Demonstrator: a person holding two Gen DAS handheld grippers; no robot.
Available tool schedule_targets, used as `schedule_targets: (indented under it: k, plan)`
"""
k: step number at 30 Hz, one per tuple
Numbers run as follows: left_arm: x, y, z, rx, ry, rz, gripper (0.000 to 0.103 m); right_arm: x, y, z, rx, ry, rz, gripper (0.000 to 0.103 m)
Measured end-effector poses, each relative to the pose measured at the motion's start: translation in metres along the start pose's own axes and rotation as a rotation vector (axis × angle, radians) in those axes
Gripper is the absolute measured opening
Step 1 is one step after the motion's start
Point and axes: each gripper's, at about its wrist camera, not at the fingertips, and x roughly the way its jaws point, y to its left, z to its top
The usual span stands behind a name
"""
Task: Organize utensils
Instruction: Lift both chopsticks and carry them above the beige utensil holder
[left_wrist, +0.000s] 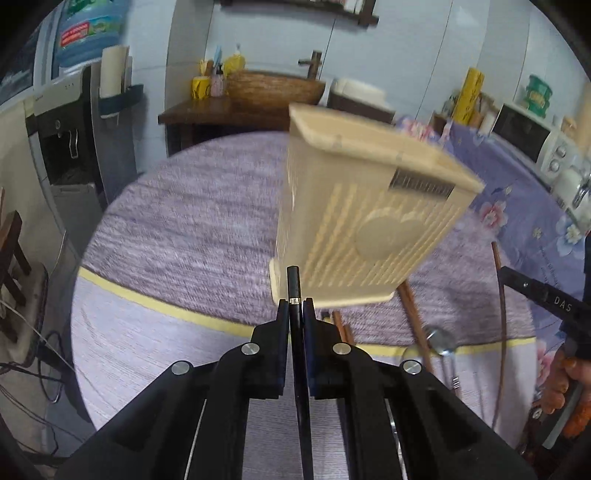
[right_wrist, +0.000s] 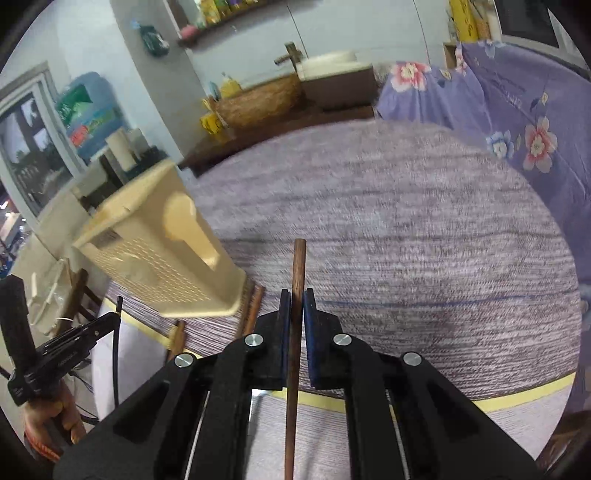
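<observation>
We see round counter (left_wrist: 177, 221) under purple woven cloth, yellow stripe near edge. Cream slotted basket (left_wrist: 362, 221) stands on it. Left gripper (left_wrist: 295, 310) clamps black stick (left_wrist: 293, 284); right gripper (right_wrist: 295, 301) clamps brown stick (right_wrist: 298, 266). Wicker basin (left_wrist: 273, 86), water dispenser (left_wrist: 70, 122) behind.

Even, dim indoor light fills both fisheye views, with black vignetting and bent lines at the edges. Motion blur smears the cream slatted plastic utensil holder (left_wrist: 365, 218) and the purple woven tablecloth (right_wrist: 406, 229), while the black gripper hardware nearest each lens stays sharp.
</observation>
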Motion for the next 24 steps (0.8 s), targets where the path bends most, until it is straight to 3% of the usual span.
schedule_targets:
  k: [8, 15, 24]
  plan:
    - [-0.060, 0.014, 0.036, -0.022, -0.183, 0.008, 0.008, -0.074, 0.007, 0.036, -0.085, -0.180, 0.021, 0.008]
    - [-0.078, 0.022, 0.043, -0.034, -0.267, 0.018, 0.008, -0.081, 0.007, 0.046, -0.104, -0.192, 0.012, 0.008]
    - [-0.086, 0.029, 0.050, -0.021, -0.295, 0.020, 0.008, -0.081, 0.013, 0.054, -0.130, -0.203, -0.007, 0.008]
